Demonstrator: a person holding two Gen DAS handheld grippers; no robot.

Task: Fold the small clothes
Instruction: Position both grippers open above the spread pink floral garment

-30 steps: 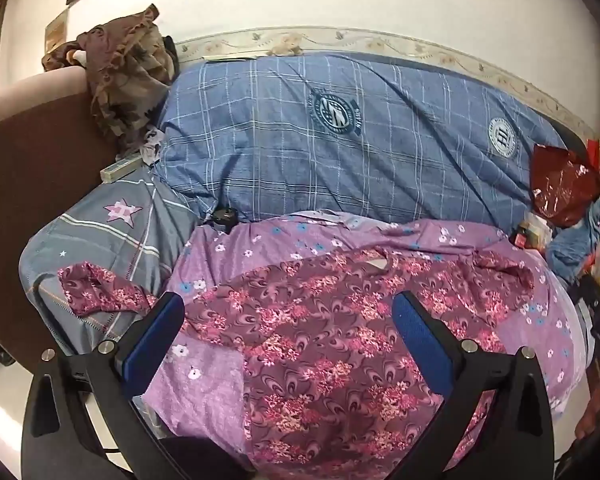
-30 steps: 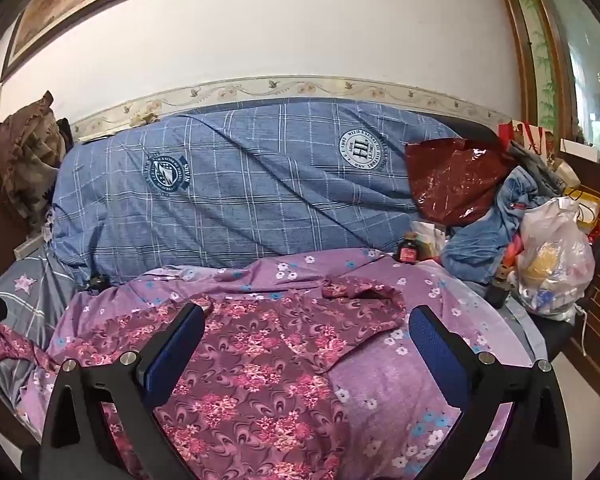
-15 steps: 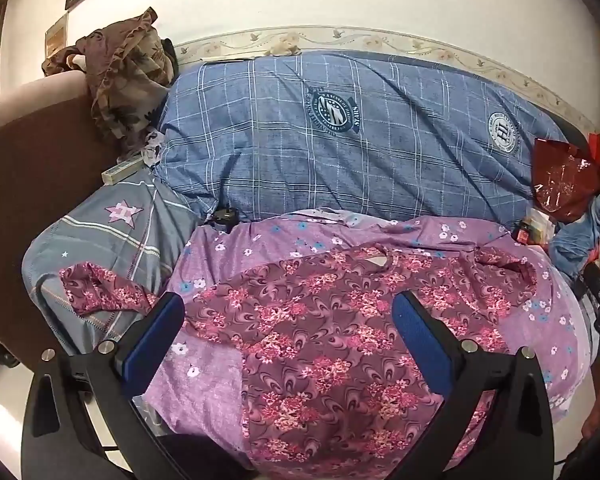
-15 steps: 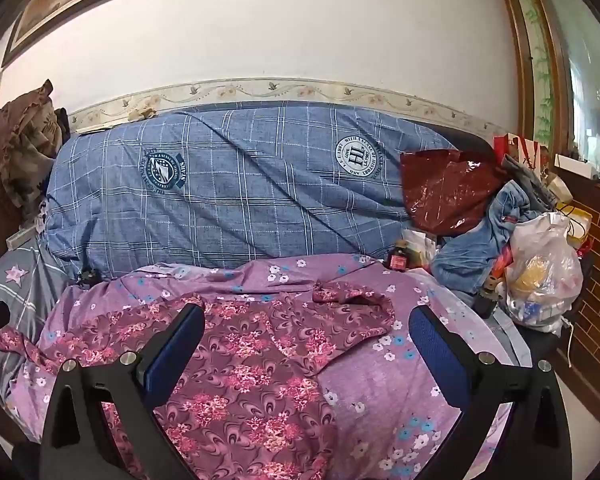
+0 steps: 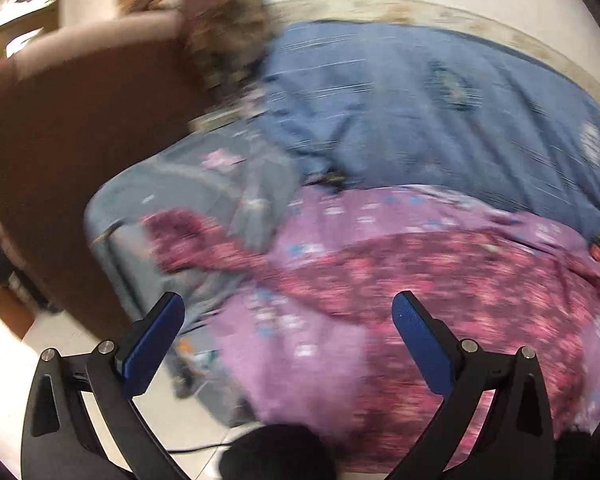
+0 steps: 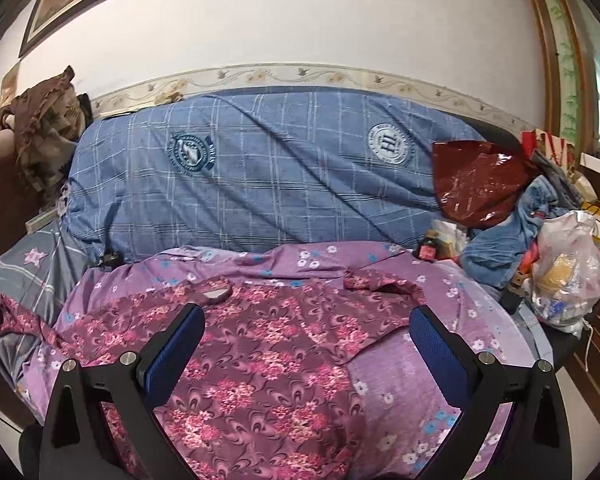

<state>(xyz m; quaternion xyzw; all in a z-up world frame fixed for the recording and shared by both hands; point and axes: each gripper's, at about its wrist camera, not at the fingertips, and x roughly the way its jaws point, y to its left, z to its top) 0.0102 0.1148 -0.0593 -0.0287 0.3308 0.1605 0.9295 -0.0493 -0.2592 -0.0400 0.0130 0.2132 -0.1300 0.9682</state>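
Observation:
A maroon floral top (image 6: 268, 352) lies spread flat, neck toward the back, on a lilac flowered sheet (image 6: 440, 360) on a sofa. Its left sleeve (image 6: 16, 316) reaches onto a grey star cushion; its right sleeve (image 6: 380, 284) is bent at the upper right. My right gripper (image 6: 306, 344) is open and empty, hovering over the top's chest. In the blurred left wrist view the top (image 5: 440, 272) and its left sleeve (image 5: 188, 232) show. My left gripper (image 5: 286, 336) is open and empty, above the sheet's front left corner.
A blue plaid cushion (image 6: 268, 172) forms the backrest. A grey star cushion (image 5: 172, 192) and brown armrest (image 5: 72, 128) lie at the left. A red bag (image 6: 480, 184), blue jeans (image 6: 512, 236) and a plastic bag (image 6: 568, 268) crowd the right end.
My left gripper has swung quickly to the left, toward the armrest and the left sleeve; its view is now blurred. My right gripper has shifted slightly. Both stay open.

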